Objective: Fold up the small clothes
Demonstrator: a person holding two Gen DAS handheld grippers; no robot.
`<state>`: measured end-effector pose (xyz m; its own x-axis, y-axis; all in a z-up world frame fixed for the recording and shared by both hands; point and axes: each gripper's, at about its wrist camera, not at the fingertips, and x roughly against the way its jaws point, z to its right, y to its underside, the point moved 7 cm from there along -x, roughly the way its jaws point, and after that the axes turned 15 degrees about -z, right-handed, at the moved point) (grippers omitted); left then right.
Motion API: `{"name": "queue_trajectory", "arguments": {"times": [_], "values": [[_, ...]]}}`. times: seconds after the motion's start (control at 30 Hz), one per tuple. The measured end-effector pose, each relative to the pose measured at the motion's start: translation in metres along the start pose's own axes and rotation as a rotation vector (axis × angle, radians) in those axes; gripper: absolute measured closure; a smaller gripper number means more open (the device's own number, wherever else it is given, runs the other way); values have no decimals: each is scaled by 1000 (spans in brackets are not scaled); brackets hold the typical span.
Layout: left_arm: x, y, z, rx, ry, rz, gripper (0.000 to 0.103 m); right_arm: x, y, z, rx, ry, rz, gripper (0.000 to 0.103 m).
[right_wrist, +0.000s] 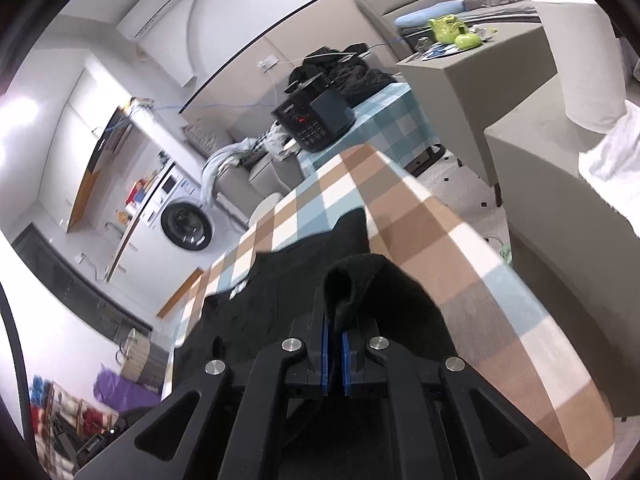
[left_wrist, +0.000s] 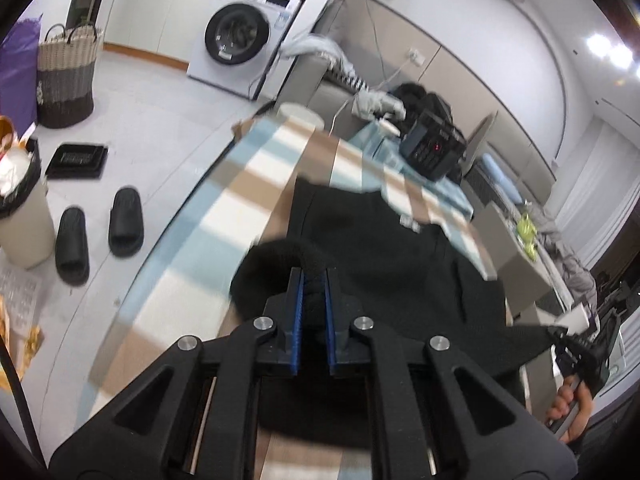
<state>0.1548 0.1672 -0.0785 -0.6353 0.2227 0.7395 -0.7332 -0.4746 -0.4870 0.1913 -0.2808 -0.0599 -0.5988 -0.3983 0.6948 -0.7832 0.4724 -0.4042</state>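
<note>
Blue-padded jaws of the left gripper are pinched nearly closed on a bunched fold of a black knit garment, while the right gripper clamps its own jaws tight on another gathered edge of the same cloth, a tuft of dark fabric rising above its pads. The garment lies spread across the checked brown, white and blue tablecloth, its far end reaching toward the middle of the table and a small white label showing near its right side. In the left wrist view a hand holding the other gripper appears at the near right edge. Judging by the flat, wide spread of the cloth, no completed fold can be made out; both near corners appear gripped and raised in readiness to carry them over, so the folding itself seems largely left to do. Farther off, a black device with a keypad sits at the table's far end, and a washing machine stands beyond
</note>
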Motion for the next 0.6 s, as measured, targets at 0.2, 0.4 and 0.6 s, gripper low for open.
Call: {"name": "queue_trajectory", "arguments": {"times": [0.2, 0.4, 0.6], "values": [[-16, -62, 12, 12, 15, 43, 97, -18, -32, 6, -125, 22, 40, 98], [-66, -107, 13, 44, 2, 22, 96, -54, -52, 17, -252, 23, -20, 97], [-84, -105, -6, 94, -38, -22, 72, -45, -43, 10, -170, 45, -56, 91]]}}
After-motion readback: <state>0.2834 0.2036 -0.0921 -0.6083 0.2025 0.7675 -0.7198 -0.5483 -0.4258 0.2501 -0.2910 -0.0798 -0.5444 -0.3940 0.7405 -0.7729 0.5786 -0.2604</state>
